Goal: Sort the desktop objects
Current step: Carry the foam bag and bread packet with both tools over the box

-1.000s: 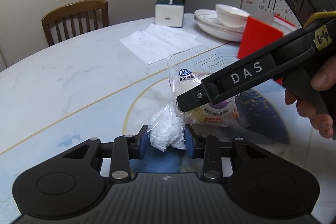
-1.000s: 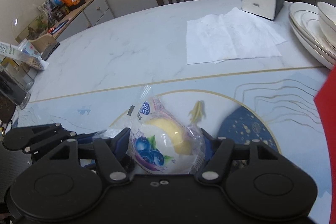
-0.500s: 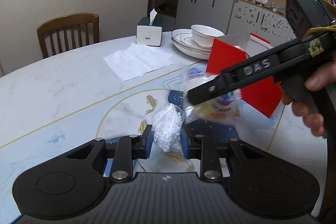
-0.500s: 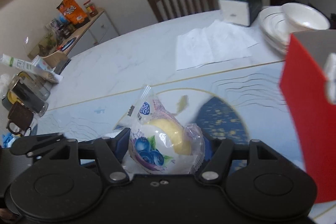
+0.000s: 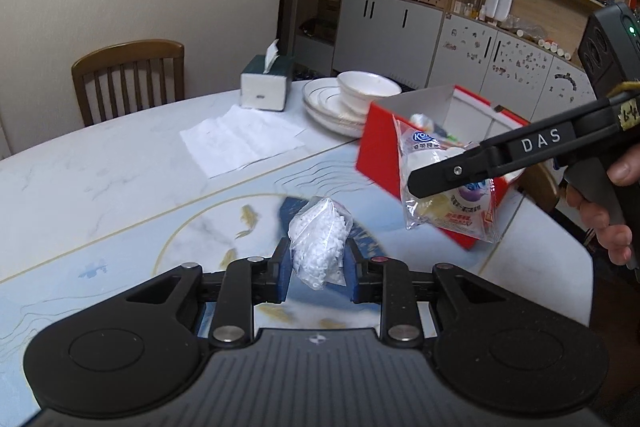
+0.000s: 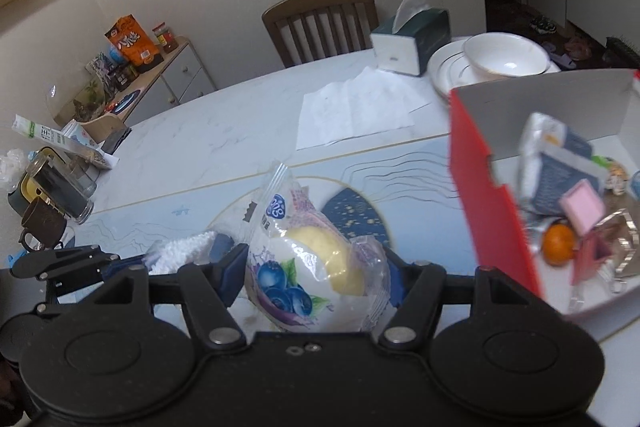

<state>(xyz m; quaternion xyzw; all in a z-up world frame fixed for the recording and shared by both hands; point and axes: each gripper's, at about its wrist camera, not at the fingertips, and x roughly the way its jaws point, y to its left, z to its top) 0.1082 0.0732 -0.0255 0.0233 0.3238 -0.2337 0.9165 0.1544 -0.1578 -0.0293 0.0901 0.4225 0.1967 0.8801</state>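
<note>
My left gripper (image 5: 318, 263) is shut on a small clear bag of white pellets (image 5: 320, 241), held above the table. My right gripper (image 6: 314, 267) is shut on a wrapped blueberry bun (image 6: 308, 259); in the left wrist view that bun (image 5: 444, 187) hangs from the right gripper's fingers (image 5: 452, 173) in front of the red box (image 5: 380, 147). The red box (image 6: 488, 195) stands open at the right, holding a tangerine (image 6: 558, 243), a pink card and several packets. The pellet bag (image 6: 180, 253) shows to the bun's left in the right wrist view.
Stacked white plates with a bowl (image 5: 360, 91), a green tissue box (image 5: 266, 85) and a sheet of white paper (image 5: 240, 143) lie at the far side. A wooden chair (image 5: 128, 79) stands behind the table. Jars and packets (image 6: 52, 171) crowd the table's left end.
Both grippers have risen off the table with their loads and moved toward the red box, whose open inside now shows. The left jaws tightened on the pellet bag.
</note>
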